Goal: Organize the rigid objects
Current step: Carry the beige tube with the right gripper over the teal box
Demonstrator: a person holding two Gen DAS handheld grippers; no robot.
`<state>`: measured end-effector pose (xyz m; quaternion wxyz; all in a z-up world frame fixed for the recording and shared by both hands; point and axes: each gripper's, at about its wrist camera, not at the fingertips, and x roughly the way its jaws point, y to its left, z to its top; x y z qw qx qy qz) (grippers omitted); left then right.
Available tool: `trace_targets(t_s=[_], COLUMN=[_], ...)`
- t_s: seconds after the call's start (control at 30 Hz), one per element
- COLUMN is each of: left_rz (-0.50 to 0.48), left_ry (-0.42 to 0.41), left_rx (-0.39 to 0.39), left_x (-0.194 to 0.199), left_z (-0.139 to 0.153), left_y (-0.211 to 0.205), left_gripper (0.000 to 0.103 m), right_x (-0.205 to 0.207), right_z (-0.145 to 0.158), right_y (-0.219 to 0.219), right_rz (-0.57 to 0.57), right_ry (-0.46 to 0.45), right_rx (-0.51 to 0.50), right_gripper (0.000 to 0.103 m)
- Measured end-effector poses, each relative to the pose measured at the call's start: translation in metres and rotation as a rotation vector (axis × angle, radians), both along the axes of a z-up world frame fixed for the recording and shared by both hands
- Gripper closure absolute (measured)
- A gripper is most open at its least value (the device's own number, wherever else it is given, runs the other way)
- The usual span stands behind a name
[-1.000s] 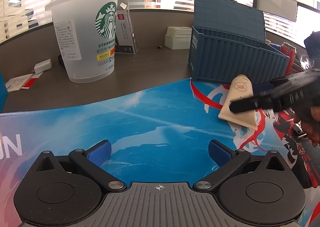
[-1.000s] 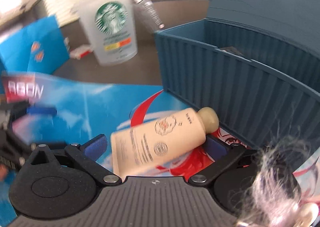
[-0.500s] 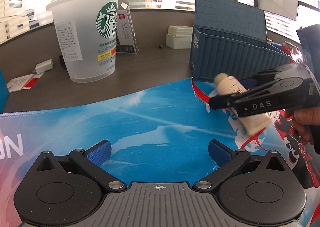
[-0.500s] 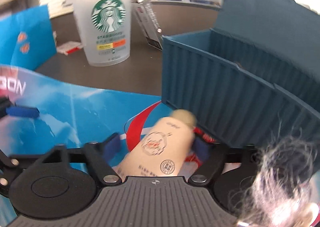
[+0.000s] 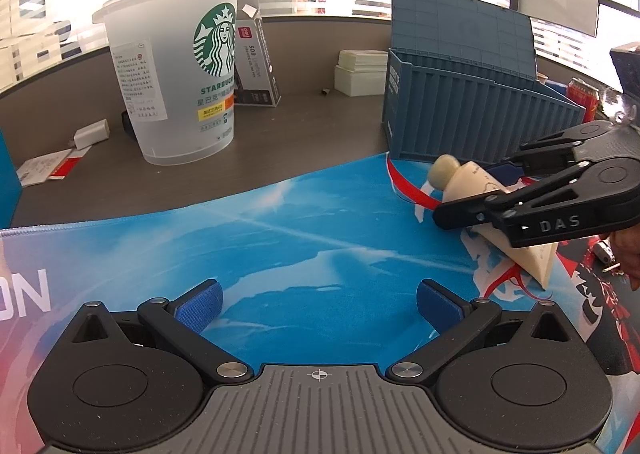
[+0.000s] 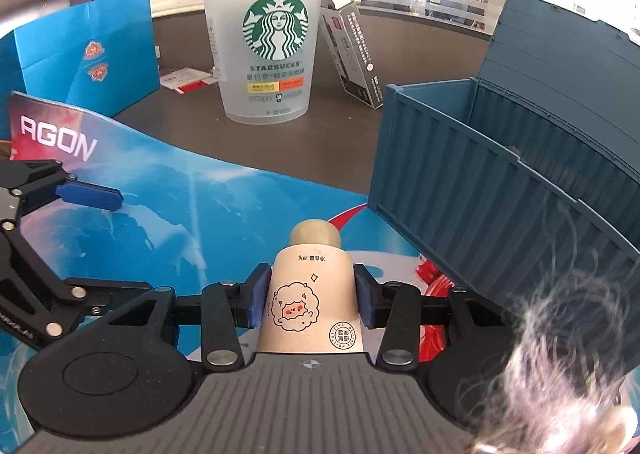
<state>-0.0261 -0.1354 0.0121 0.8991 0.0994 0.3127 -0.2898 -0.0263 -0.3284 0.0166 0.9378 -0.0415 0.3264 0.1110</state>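
While the left gripper [image 5: 318, 300] is idling spread, the right gripper [image 6: 311, 300], jaws just closing, is pinching the cream tube [image 6: 310, 304] beside the blue container [image 6: 500, 205]; next, lifting it over the wall.

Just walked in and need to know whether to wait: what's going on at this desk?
A person is tidying with two handheld grippers. The right gripper has just closed its jaws on a beige cream tube lying on the blue AGON desk mat, its round cap pointing away from the gripper, beside the open blue container-style box. The left gripper hovers open and empty over the mat. The tube isn't in the box yet.
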Motion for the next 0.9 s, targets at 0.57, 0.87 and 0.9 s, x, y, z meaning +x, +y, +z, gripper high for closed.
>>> trace_targets(t_s=[0.57,0.87,0.9], left_rz=[0.0,0.0,0.0], left_ry=[-0.005,-0.005,-0.005], left_rx=[0.016,0.016,0.016], left_x=[0.0,0.0,0.0], left_z=[0.0,0.0,0.0], left_y=[-0.002,-0.001,-0.001], left_gripper=[0.0,0.0,0.0], right_x=[-0.031,-0.042,-0.042], right_z=[0.053,0.077,0.08], right_y=[-0.015,-0.031,-0.033], right_rz=[-0.006,-0.041,-0.045], right_ry=[-0.143,-0.208,-0.214], right_rx=[0.099,0.099,0.1], right_gripper=[0.062,0.062,0.062])
